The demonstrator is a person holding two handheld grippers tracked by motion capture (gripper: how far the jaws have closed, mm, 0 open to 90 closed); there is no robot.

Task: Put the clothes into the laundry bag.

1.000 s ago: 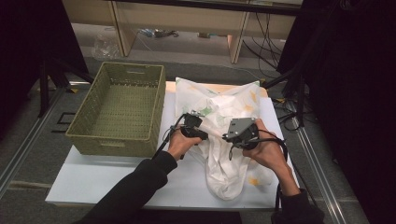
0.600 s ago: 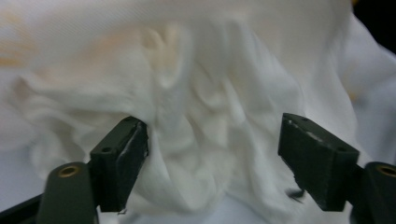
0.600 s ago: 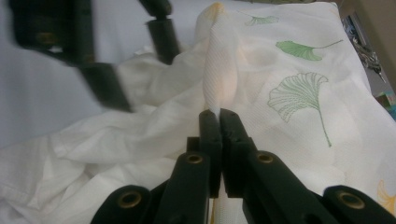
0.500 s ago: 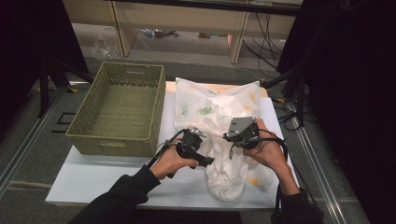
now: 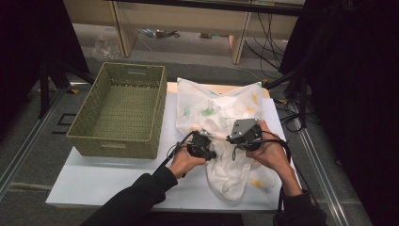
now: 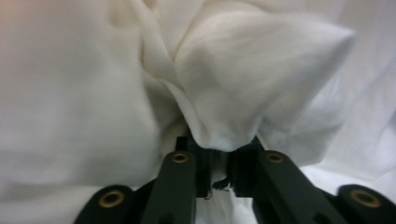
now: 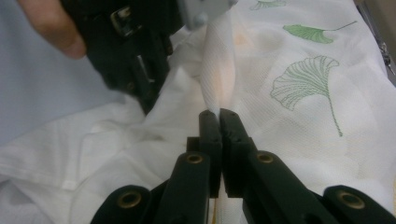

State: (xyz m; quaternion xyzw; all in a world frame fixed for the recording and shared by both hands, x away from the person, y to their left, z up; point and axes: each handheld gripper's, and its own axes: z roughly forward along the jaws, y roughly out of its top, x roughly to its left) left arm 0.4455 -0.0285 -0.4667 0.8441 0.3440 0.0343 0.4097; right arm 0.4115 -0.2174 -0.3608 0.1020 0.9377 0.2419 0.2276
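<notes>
A: Where does the work stand?
B: The white leaf-print cloth (image 5: 221,117) lies bunched on the table (image 5: 94,183) beside an empty wicker basket (image 5: 120,110).
A: And the grippers?
B: The left gripper (image 6: 218,156), jaws just closing, pinches a fold; the right gripper (image 7: 218,122) clamps another. Folding looks barely begun.

wicker basket (image 5: 120,113), white table (image 5: 94,181), floor cables (image 5: 282,101)

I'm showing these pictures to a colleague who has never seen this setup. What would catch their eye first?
Probably the white leaf-printed cloth bunched on the white table, with both grippers on it. The left gripper has just been closing and pinches a fold, and the right gripper is shut on a twisted ridge. The woven basket stands left of the cloth.
</notes>
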